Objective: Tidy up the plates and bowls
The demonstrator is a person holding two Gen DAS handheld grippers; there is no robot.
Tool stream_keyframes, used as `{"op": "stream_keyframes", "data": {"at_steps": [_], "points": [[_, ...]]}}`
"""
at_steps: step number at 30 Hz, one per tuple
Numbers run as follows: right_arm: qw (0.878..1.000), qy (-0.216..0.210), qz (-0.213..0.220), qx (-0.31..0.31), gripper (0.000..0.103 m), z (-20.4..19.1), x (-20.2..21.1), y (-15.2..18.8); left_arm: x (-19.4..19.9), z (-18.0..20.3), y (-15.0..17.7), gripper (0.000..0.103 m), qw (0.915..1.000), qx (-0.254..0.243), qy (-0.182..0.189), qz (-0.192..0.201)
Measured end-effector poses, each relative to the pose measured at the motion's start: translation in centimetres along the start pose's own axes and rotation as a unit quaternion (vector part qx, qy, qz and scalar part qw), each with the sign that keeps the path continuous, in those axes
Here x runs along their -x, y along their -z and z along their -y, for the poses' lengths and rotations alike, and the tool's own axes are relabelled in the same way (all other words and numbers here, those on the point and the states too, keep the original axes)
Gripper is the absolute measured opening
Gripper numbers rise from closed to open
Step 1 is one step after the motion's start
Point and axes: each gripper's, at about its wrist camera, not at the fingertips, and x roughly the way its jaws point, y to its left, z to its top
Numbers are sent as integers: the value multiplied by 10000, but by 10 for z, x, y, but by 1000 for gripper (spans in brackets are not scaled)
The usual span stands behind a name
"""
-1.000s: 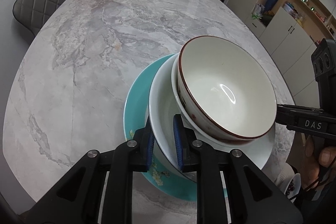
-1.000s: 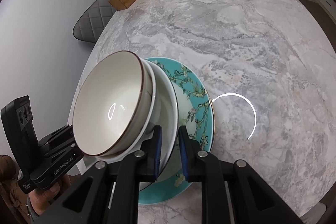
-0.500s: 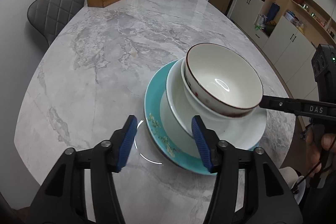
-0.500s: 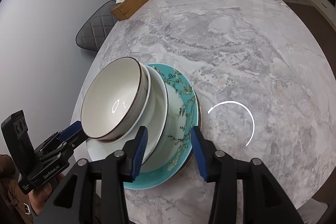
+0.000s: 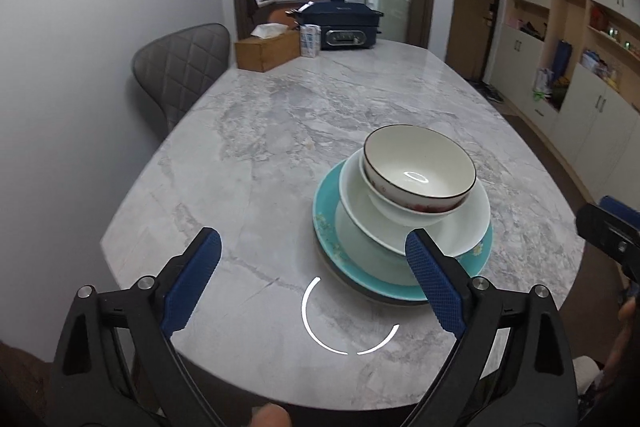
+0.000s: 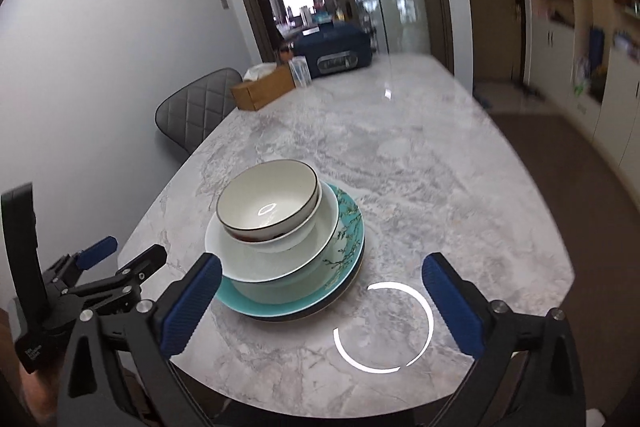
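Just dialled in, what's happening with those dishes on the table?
A person holds two grippers, and both have just let go. The left gripper and right gripper have just been opening, nothing between their jaws. The brown-rimmed white bowl sits nested in white dishes on the teal floral plate, stacked on the grey marble table.

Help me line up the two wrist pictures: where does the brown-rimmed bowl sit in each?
Left wrist: brown-rimmed bowl right of centre, atop the dish stack, above the right fingertip.
Right wrist: brown-rimmed bowl left of centre, atop the same stack, above the left fingertip.
Shared landmark: the teal plate under the stack; the wooden tissue box sits at the table's far end in both.
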Motion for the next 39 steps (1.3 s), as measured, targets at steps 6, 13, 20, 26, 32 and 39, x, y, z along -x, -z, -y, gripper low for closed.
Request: {"op": "stream_keyframes", "data": {"at_steps": [6,13,20,26,32,39], "points": [[9988,212,438,89,103,-17,36,15,40,4,15,94,9997,200,-61,151],[9988,183,424,145,103,-29,54,15,80,2,20,94,9989,261,150,365],[9990,222,363,134,103,-30,57,15,92,3,17,94,9985,165,169,496],[9988,386,287,30,103,-25,50,16,84,-2,14,94,9988,275,179,354],[9988,418,261,73,103,-30,48,20,81,0,16,94,9986,270,226,382],[9972,618,363,225,103,-38,51,20,78,-7,17,94,9978,444,341,354]]}}
